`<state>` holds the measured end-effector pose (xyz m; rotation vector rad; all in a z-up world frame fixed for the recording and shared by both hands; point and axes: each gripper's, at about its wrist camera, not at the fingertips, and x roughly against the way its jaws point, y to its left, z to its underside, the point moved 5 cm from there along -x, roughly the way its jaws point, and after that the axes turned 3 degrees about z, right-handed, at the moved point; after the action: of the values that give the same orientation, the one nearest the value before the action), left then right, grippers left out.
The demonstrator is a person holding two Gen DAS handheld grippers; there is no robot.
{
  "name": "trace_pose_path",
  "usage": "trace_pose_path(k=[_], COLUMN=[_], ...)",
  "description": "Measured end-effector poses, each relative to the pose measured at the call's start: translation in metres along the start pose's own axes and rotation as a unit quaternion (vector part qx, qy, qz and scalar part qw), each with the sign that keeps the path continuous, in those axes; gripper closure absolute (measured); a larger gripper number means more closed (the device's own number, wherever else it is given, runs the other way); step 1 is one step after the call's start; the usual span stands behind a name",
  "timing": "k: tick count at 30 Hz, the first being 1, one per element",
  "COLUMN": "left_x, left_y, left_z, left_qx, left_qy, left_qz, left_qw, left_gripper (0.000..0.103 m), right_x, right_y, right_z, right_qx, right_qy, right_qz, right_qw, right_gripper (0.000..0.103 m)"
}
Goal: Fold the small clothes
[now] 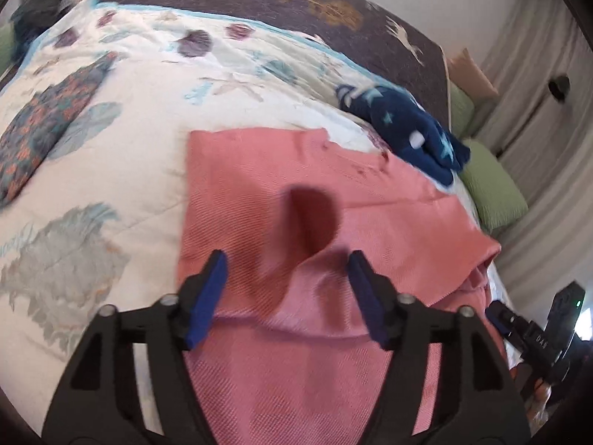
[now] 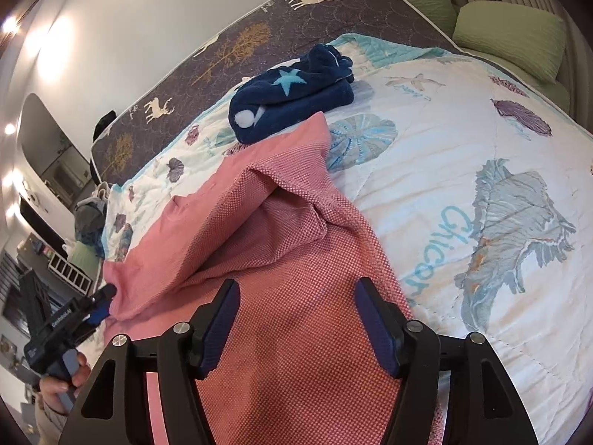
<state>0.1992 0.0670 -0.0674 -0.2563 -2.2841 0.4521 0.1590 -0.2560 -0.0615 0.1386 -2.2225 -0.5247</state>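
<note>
A pink knit garment (image 1: 296, 193) lies partly folded on the white shell-print quilt (image 1: 122, 185). My left gripper (image 1: 287, 259) hovers open just over it, and a raised crease of the cloth runs between its blue pads without being pressed. In the right wrist view the same pink garment (image 2: 259, 230) is rumpled, with a sleeve folded inward. My right gripper (image 2: 298, 283) stands open over its near part, holding nothing. The left gripper (image 2: 100, 300) shows at the garment's left edge, held by a hand (image 2: 61, 382).
A folded navy garment with light stars (image 2: 292, 92) sits beyond the pink one. A floral patterned garment (image 1: 44, 126) lies at the far left of the quilt. A dark deer-print mattress (image 2: 222, 48) borders the quilt, and green pillows (image 2: 511, 37) lie beyond its edge.
</note>
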Motion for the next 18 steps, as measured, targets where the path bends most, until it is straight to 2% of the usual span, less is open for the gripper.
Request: trace_pose_path(k=[2,3,4,5,6,8,11,13,15,18], left_x=[-0.011,-0.017,-0.021,-0.024,-0.022,-0.005,0.009,0.010,0.009,0.007], left_y=[-0.007,-0.007,-0.006,-0.003,0.002,0.016,0.031,0.032,0.027,0.012], left_z=[-0.005,-0.007,-0.009,-0.012,-0.013,-0.020,-0.026,-0.027,-0.028,-0.031], left_qx=[-0.020,-0.023,-0.021,-0.016,-0.001,0.034,0.031,0.036,0.036,0.017], left_qy=[0.009,0.015,0.022,0.029,0.033,0.004,-0.010,-0.001,0.002,-0.001], left_qz=[-0.007,-0.015,-0.023,-0.025,-0.022,0.003,-0.010,0.004,0.016,0.020], left_qw=[0.9997,0.9995,0.9993,0.9991,0.9992,0.9994,0.9994,0.9994,0.9992,0.9997], left_gripper=[0.033,0.038,0.076,0.094,0.098,0.097,0.097,0.097,0.097,0.097], right_x=[0.000,0.000,0.001,0.001,0.001,0.002,0.001,0.002,0.004,-0.003], right_y=[-0.001,-0.001,-0.002,-0.003,-0.003,-0.004,-0.004,-0.002,0.003,0.015], right_z=[0.000,0.000,0.000,0.000,0.000,0.000,0.000,-0.001,-0.004,-0.013], right_qx=[-0.002,-0.004,-0.006,-0.008,-0.010,-0.012,-0.013,-0.010,0.002,0.040], right_qy=[-0.001,-0.002,-0.002,-0.003,-0.003,-0.004,-0.003,-0.005,-0.010,-0.010], right_qz=[-0.003,-0.005,-0.007,-0.010,-0.011,-0.014,-0.015,-0.009,0.013,0.068], right_qw=[1.000,1.000,1.000,1.000,1.000,1.000,1.000,1.000,1.000,0.997], right_gripper=[0.036,0.036,0.036,0.036,0.036,0.036,0.036,0.036,0.036,0.036])
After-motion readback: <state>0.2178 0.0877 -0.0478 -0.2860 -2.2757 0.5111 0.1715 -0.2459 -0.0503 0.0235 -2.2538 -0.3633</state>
